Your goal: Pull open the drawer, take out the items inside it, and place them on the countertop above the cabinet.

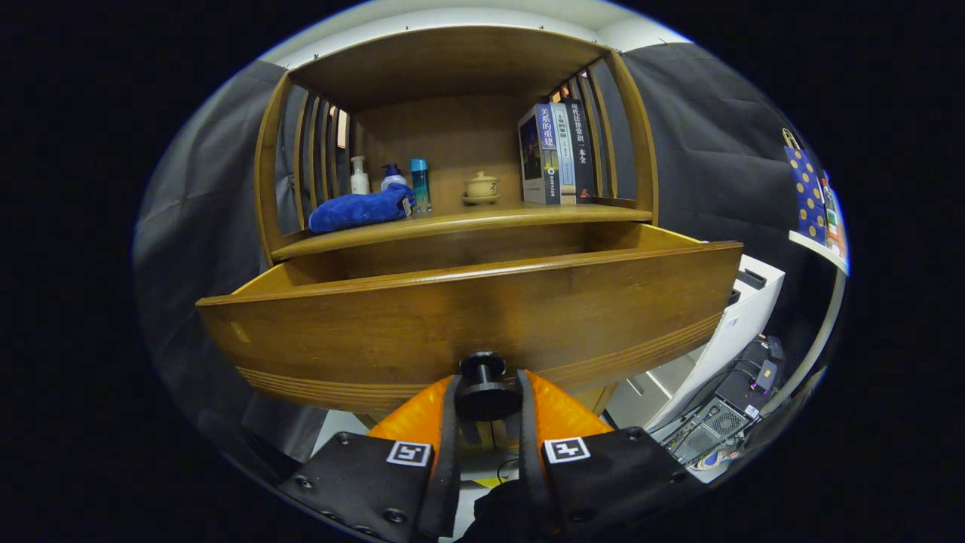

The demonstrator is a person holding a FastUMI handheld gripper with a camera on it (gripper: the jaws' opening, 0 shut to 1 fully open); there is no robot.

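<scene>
gripper: clenched on the knob, both fingers pressing its sides
knob: dark and round; set in the middle of the drawer front, between the fingers
drawer: wooden, pulled out from the cabinet; its inside is hidden behind the front panel
countertop: above the drawer; a blue cloth, three bottles, a small lidded pot and upright books stand on it
</scene>
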